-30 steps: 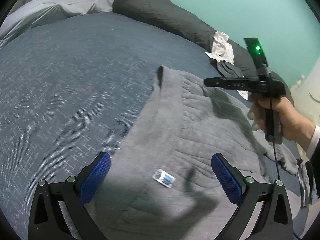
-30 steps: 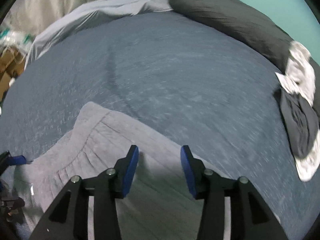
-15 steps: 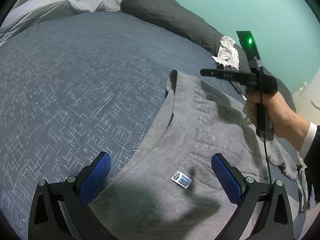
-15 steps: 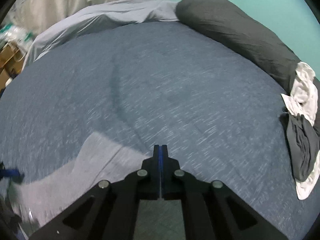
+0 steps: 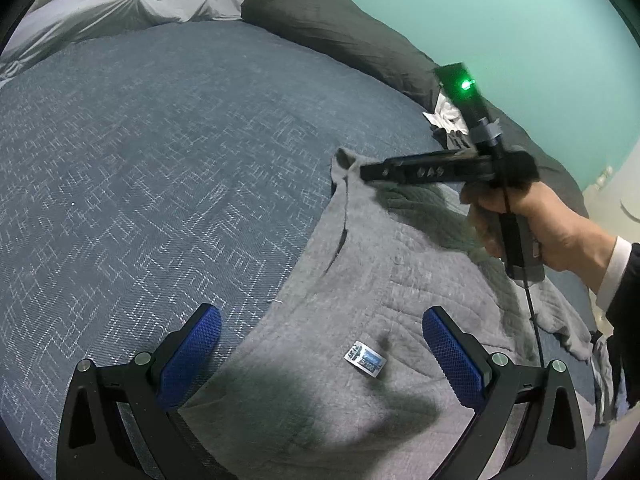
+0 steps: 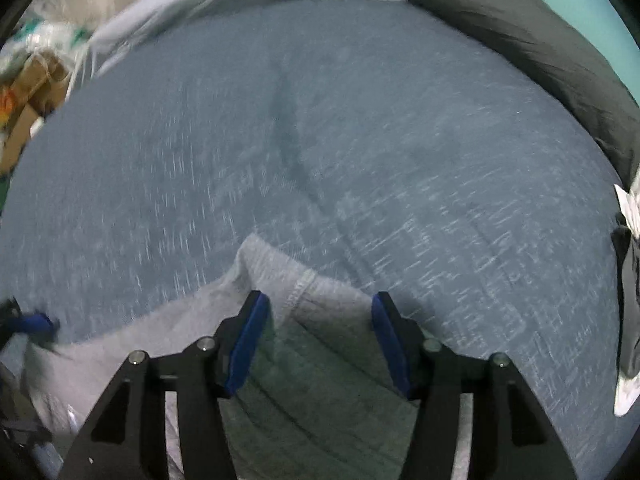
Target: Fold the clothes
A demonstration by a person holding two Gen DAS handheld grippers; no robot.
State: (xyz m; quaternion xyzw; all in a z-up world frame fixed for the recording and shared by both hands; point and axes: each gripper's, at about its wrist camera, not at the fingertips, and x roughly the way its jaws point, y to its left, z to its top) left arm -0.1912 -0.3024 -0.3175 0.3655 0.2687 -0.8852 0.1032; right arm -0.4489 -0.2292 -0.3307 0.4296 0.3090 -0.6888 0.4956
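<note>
in the left wrist view, our left gripper (image 5: 322,364) hangs with its blue pads wide apart and nothing between them, low over the near part of the grey garment (image 5: 392,280). the garment lies spread on the blue bedspread (image 5: 160,160), its small woven label (image 5: 365,360) showing between our pads. its far corner reaches toward the dark pillow (image 5: 340,36), and its right edge looks rumpled. our right gripper (image 5: 364,172), held in the right hand (image 5: 532,220), points at that far corner; from this side we cannot tell how its jaws stand.

in the right wrist view, which is blurred, the right gripper (image 6: 318,320) has its pads apart with no cloth pinched, poised just over the garment's stitched corner (image 6: 280,280). a small heap of other clothes (image 6: 628,280) lies at the right by the pillow.

we judge the garment laid out roughly flat, with no fold visible in it. whether the heap is folded or waiting we cannot tell.
</note>
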